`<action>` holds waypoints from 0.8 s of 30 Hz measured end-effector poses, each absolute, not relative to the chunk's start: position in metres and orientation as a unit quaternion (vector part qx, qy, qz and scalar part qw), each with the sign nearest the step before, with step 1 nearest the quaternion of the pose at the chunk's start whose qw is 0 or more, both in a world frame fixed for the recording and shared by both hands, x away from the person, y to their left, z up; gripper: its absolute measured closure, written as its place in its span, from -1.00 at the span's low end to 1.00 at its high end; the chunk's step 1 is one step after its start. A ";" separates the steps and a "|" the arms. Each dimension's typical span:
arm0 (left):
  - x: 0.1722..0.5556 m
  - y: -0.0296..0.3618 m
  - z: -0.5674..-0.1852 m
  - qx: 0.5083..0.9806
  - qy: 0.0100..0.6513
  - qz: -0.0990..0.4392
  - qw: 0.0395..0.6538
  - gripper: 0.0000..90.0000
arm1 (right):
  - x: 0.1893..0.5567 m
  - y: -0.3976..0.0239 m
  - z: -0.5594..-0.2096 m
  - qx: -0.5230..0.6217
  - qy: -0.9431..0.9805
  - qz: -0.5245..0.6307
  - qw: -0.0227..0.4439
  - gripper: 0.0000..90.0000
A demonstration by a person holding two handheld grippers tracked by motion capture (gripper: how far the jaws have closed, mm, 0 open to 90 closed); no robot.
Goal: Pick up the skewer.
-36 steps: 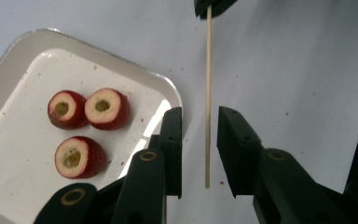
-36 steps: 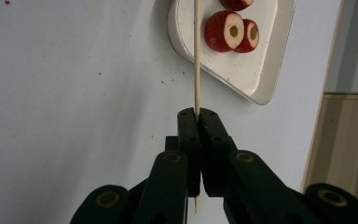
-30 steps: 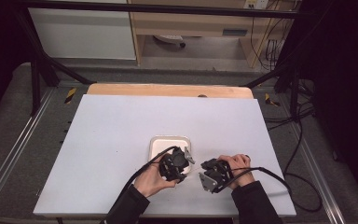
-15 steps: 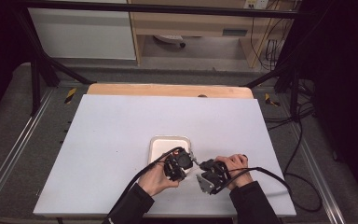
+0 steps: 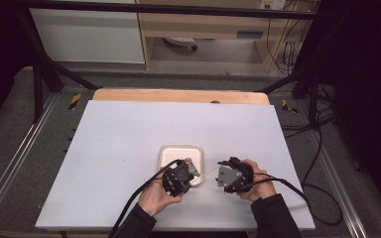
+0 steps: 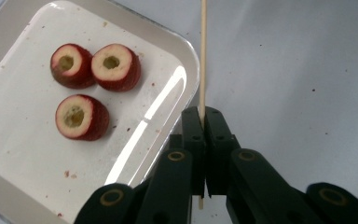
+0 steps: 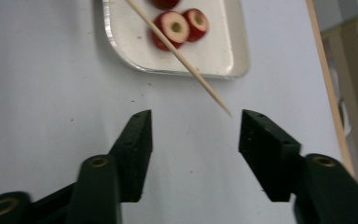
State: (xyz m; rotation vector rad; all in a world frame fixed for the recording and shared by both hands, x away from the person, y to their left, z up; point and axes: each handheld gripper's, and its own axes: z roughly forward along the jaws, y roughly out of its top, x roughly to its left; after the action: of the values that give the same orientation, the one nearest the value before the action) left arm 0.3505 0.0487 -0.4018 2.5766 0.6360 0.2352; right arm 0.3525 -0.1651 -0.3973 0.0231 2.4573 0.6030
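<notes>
The left gripper [image 6: 204, 122] is clenched on a wooden skewer [image 6: 203, 56]; the right gripper [image 7: 195, 135] has just been opening — released, the skewer's tip [image 7: 179, 53] just beyond its jaws. Farther off, a white tray [image 6: 177, 51] on the desk [image 5: 129, 134] holds three cored fruit pieces [image 6: 81, 116].

From my end the skewer [image 6: 203, 56] reads as bare pale wood, thin, smooth and matt. The tray [image 6: 179, 60] under the fruit is white and glossy, plastic or enamel I can't say, with a bright glare streak near its 4 o'clock corner and reddish specks on it. The fruit pieces [image 6: 81, 117] have shiny dark red skin and a pale, matt, slightly grainy cut face. Both grippers' jaws are matt black plastic with brass-looking rivets, flat pads [image 7: 137, 140] a bit rough. The table [image 5: 129, 139] looks like a smooth, matt light sheet, with a wooden strip [image 5: 178, 95] at 12 o'clock.
</notes>
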 end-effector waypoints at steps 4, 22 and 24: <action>0.344 0.059 -0.406 0.933 0.244 0.100 0.245 0.97 | 0.362 -0.179 -0.398 0.120 0.911 0.278 0.280 -0.40; 0.310 0.108 -0.425 0.836 0.345 0.141 0.402 0.97 | 0.379 -0.186 -0.403 0.324 0.873 0.337 0.140 -0.89; 0.309 0.113 -0.426 0.829 0.353 0.140 0.411 0.97 | 0.381 -0.183 -0.401 0.331 0.873 0.335 0.128 -0.94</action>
State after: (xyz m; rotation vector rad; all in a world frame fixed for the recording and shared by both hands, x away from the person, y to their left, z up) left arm 0.3087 0.1127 -0.4261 2.0848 0.8883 0.3528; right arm 0.3811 -0.1832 -0.4006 0.9629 2.5381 0.9757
